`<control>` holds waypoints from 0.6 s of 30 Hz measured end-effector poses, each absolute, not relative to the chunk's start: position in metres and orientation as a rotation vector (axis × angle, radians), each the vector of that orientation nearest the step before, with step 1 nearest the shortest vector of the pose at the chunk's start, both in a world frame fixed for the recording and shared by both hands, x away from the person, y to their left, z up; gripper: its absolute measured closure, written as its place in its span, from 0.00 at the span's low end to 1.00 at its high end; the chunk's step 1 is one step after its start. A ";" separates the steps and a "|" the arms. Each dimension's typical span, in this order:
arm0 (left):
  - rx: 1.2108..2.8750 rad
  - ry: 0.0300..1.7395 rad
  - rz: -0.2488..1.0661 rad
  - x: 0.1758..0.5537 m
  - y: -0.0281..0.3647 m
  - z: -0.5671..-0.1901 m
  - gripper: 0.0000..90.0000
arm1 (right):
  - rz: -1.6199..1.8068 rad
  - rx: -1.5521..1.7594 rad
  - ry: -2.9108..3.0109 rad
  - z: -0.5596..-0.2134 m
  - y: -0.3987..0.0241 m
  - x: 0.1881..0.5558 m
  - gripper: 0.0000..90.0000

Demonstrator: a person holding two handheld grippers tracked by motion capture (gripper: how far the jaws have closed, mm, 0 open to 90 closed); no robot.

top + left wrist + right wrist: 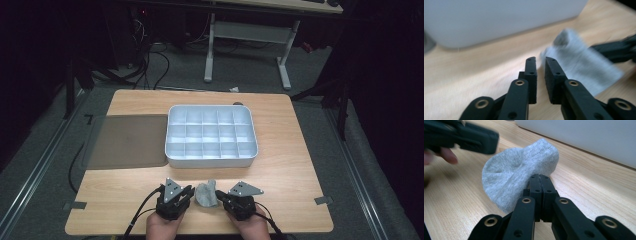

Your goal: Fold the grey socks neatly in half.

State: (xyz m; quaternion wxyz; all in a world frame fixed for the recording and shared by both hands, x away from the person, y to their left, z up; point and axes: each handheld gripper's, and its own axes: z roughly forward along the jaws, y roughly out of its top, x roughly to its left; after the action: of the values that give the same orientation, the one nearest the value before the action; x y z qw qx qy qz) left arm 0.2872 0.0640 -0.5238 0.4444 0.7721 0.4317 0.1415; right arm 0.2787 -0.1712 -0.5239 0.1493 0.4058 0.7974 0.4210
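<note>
So we have a grey sock (206, 194) lying on the wooden table (280, 165) between our two grippers, near side of the white compartment tray (210, 160). Our right gripper (540, 178) has its jaws pressed together on the sock's edge: in the right gripper view the fabric bunches right at the tips and spreads away ahead and to the left of them, cuff end humped up farthest out. Our left gripper (541, 60) has its jaws parted by a narrow gap with nothing between them; in the left gripper view the sock (584, 65) sits ahead and to the right of the tips, just beside the right-hand jaw, whether touching we cannot tell because of blur. Long axis of the sock runs roughly away from the right claw toward the tray, so across the left claw's line of reach. Right is the nearer hand, already on it. We judge that any left grab calls for swinging that claw rightward onto the free edge. In the high view both grippers flank the sock, left gripper (176, 196) apart from it, right gripper (226, 197) at it.
</note>
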 end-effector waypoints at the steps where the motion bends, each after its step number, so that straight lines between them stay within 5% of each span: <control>1: 1.946 1.068 0.345 0.287 0.061 -0.526 0.90 | 1.211 1.168 2.293 -0.524 -0.171 0.279 1.00; 18: 2.096 0.962 0.354 0.287 0.019 -0.526 0.93 | 1.239 1.179 2.253 -0.517 -0.177 0.277 1.00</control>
State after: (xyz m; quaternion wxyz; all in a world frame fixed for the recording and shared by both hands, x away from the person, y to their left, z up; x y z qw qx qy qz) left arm 0.2873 0.0194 -0.5263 0.3932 0.8260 0.3790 0.1394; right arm 0.2773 -0.1774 -0.5174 0.1558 0.4116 0.7868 0.4327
